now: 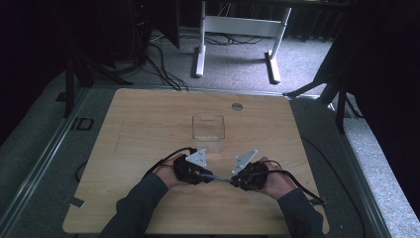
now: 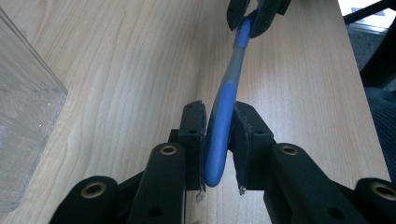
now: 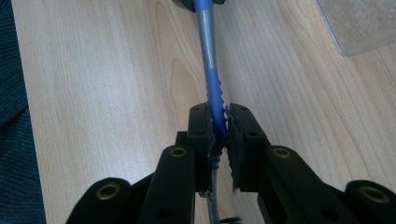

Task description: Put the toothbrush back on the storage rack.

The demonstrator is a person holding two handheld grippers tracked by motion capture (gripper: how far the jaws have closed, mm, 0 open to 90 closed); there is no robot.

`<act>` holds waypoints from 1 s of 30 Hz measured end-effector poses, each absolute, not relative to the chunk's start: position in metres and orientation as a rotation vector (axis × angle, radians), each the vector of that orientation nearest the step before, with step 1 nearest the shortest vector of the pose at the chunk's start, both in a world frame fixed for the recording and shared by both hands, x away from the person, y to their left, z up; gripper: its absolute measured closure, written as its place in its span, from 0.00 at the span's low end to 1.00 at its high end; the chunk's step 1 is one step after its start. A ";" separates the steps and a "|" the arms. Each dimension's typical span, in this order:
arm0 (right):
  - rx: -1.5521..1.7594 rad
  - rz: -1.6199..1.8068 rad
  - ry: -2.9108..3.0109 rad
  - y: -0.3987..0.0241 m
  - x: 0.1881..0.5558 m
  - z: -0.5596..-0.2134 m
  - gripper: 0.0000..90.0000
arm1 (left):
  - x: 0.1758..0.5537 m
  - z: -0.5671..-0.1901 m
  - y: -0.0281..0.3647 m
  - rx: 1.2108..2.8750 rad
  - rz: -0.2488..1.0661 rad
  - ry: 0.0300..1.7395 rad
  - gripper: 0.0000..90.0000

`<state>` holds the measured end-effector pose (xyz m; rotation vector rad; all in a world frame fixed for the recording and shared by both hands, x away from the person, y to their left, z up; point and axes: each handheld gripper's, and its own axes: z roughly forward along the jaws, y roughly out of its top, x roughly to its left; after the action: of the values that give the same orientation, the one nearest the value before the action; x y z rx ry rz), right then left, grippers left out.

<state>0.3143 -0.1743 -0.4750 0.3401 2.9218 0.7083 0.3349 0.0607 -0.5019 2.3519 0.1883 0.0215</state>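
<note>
A slim blue and grey tool (image 1: 221, 179), like a toothbrush, hangs level just above the wooden table (image 1: 148, 114), spanning both grippers. My left gripper (image 1: 210, 177) is shut on its rounded blue handle end (image 2: 219, 135), with a pad on each side. My right gripper (image 1: 233, 181) is shut on the ridged blue neck (image 3: 215, 100) at the other end. The grey middle (image 3: 206, 42) of the tool runs between them. In the left gripper view the right gripper (image 2: 252, 18) clamps the far end. Both hands sit near the table's front edge.
A clear plastic box (image 1: 208, 130) stands open-topped at the table's middle, just beyond the grippers; its wall (image 2: 23, 93) lies close to the left gripper. A round grommet hole (image 1: 237, 106) sits near the far edge. White desk legs (image 1: 200, 49) and cables are on the floor beyond.
</note>
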 end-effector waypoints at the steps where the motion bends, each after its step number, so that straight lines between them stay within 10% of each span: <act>1: 0.339 0.708 2.920 -0.174 0.314 -0.475 0.88 | 0.335 -0.502 0.061 2.352 0.015 0.182 0.85; 12: 0.394 0.733 2.833 -0.175 0.318 -0.474 0.63 | 0.332 -0.502 0.061 2.355 0.012 0.174 0.90; 30: 0.475 0.815 2.736 -0.181 0.319 -0.463 0.66 | 0.338 -0.497 0.076 2.315 0.099 0.339 0.90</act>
<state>0.3186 -0.1814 -0.4631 0.4753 2.7359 0.8152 0.3385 0.0765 -0.4970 2.3152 0.3389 0.0986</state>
